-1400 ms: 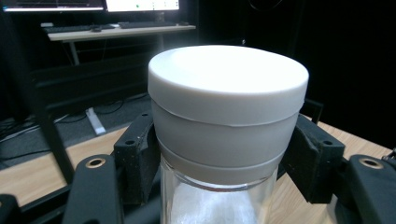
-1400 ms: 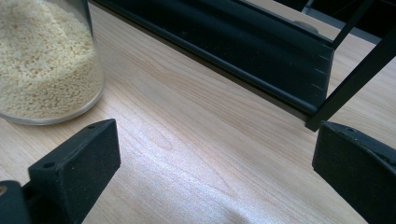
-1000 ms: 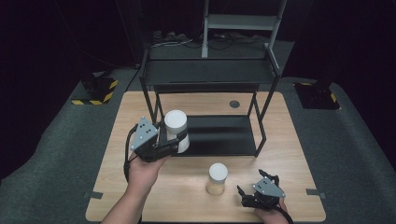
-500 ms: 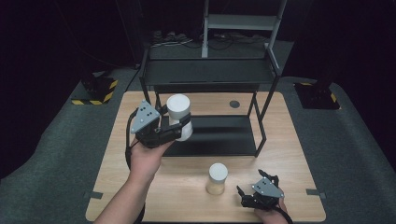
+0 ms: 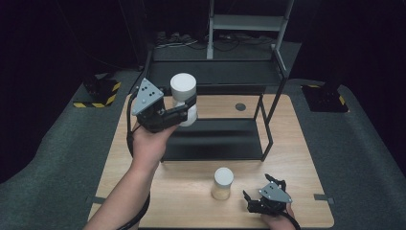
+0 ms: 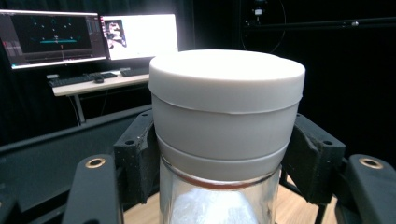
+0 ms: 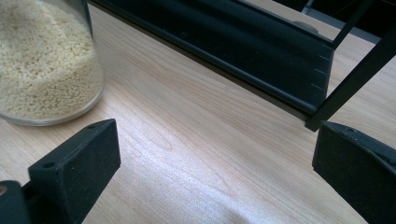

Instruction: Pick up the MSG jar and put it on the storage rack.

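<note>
While clamped upright, glass jar (image 6: 224,140): white lid, whitish contents.

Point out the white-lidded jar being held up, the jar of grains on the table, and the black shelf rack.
held jar (image 5: 183,87): high view, on its white lid.
grain jar (image 5: 222,184): high view, on its side, below the lid.
shelf rack (image 5: 215,139): high view, on its lower shelf.

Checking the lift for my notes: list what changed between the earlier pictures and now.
The left gripper, shut on the white-lidded jar, has carried it up and away from the person, toward the rack's top shelf. Nothing was let go. The right gripper stayed open on the table, and the grain jar kept its place.
</note>
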